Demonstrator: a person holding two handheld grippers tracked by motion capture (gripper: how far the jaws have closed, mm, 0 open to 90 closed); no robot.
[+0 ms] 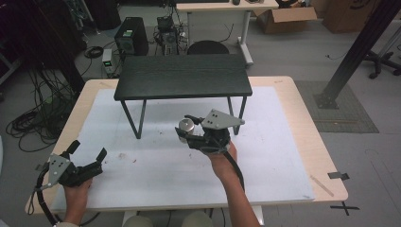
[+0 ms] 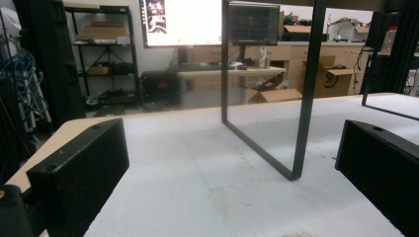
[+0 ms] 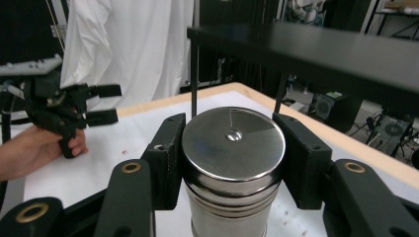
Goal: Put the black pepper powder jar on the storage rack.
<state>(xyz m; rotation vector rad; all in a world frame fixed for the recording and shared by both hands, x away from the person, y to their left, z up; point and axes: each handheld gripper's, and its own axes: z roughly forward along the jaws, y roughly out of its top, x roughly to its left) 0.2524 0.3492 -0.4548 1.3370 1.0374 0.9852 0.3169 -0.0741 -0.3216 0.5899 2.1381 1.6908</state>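
Note:
A shiny metal cylinder with a flat lid is clamped between the jaws of my right gripper, held above the white mat in front of the small black table. In the right gripper view both pads press on the cylinder's sides just under the lid, and the black tabletop runs overhead to the right. My left gripper rests low at the near left of the mat, jaws wide apart with nothing between them; it appears in the right gripper view too, as the left gripper held by a hand.
The black table's thin legs stand on the white mat that covers the wooden tabletop. Bare mat lies between the two hands. Beyond the table are cables, a computer tower, a desk and cardboard boxes on the floor.

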